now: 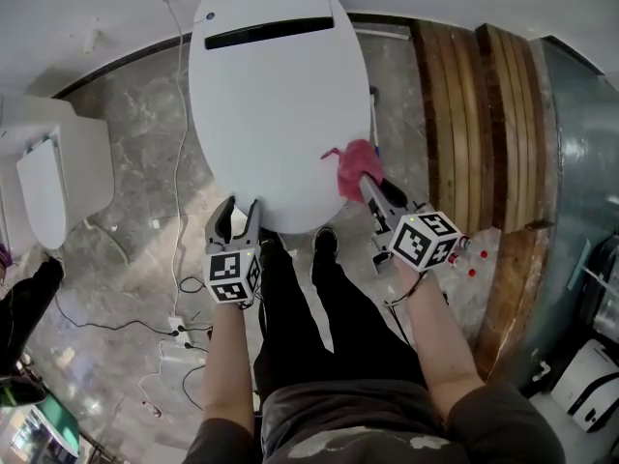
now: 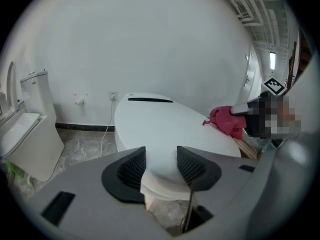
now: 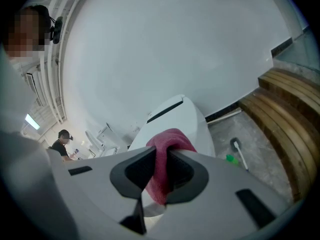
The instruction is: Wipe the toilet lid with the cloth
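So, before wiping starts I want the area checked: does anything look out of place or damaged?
The toilet lid looks closed and undamaged. The oddities are on the floor: loose white cables trail left of the toilet, and a brush lies flat on its other side.

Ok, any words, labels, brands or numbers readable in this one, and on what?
No readable text in any view.
Left marker cube and right marker cube: black-and-white square patterns only, no letters or digits.
Toilet lid: no brand or label shows; the small dark spot near its back edge is too small to tell.
Cloth: plain pink, no tag visible.
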The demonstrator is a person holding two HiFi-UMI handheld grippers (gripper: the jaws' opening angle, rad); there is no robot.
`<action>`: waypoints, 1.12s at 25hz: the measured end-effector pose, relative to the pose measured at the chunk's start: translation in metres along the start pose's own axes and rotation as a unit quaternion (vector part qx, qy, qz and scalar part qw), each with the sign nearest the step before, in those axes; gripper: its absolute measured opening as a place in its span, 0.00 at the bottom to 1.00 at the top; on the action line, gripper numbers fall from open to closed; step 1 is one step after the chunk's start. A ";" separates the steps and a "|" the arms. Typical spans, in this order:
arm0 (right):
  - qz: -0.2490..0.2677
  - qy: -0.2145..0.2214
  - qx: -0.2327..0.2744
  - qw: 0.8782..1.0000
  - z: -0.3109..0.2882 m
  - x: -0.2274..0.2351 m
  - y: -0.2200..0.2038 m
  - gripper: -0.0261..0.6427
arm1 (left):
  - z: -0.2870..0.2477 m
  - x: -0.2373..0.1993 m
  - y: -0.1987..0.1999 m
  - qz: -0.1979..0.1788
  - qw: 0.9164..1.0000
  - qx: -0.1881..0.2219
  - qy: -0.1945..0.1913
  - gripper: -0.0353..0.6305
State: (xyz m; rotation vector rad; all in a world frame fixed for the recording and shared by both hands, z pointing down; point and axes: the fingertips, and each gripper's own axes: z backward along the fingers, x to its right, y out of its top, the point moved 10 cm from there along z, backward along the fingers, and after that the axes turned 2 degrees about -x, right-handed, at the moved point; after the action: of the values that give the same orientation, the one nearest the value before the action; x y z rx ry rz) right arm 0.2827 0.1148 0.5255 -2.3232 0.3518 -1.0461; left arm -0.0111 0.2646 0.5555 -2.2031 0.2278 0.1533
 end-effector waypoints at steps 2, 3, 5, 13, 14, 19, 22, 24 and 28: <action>-0.003 0.001 -0.003 1.000 -0.006 0.004 -0.003 0.11 | -0.007 -0.001 -0.009 -0.001 1.000 -0.008 0.004 0.37; -0.003 0.002 -0.004 1.000 -0.009 0.005 -0.005 0.11 | -0.011 -0.002 -0.013 0.002 1.000 -0.010 0.007 0.37; -0.002 0.004 -0.007 1.000 -0.013 0.008 -0.007 0.11 | -0.016 -0.005 -0.021 0.019 1.000 -0.009 0.012 0.37; -0.009 0.014 -0.009 1.000 -0.014 0.019 -0.003 0.11 | -0.018 -0.007 -0.022 0.049 0.999 -0.002 0.023 0.38; -0.009 0.015 -0.006 1.000 -0.013 0.019 0.001 0.11 | -0.017 -0.007 -0.017 0.048 0.999 0.003 0.026 0.38; -0.006 0.022 0.013 1.000 -0.015 0.013 0.033 0.11 | -0.012 -0.013 0.035 0.055 0.997 0.038 0.024 0.38; -0.008 0.027 0.023 0.999 -0.023 0.004 0.053 0.11 | -0.017 -0.020 0.070 0.042 0.998 0.053 0.015 0.38; -0.010 0.029 0.027 0.999 -0.034 -0.001 0.064 0.11 | -0.025 -0.028 0.088 0.036 0.997 0.065 0.008 0.38; 0.005 0.028 0.021 0.999 -0.065 -0.016 0.089 0.11 | -0.049 -0.048 0.120 0.044 0.995 0.083 -0.010 0.37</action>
State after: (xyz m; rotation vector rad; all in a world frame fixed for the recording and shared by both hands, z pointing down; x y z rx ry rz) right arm 0.2229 0.0246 0.4984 -2.2567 0.3593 -1.1038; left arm -0.0823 0.1603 0.5002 -2.0260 0.3159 0.1977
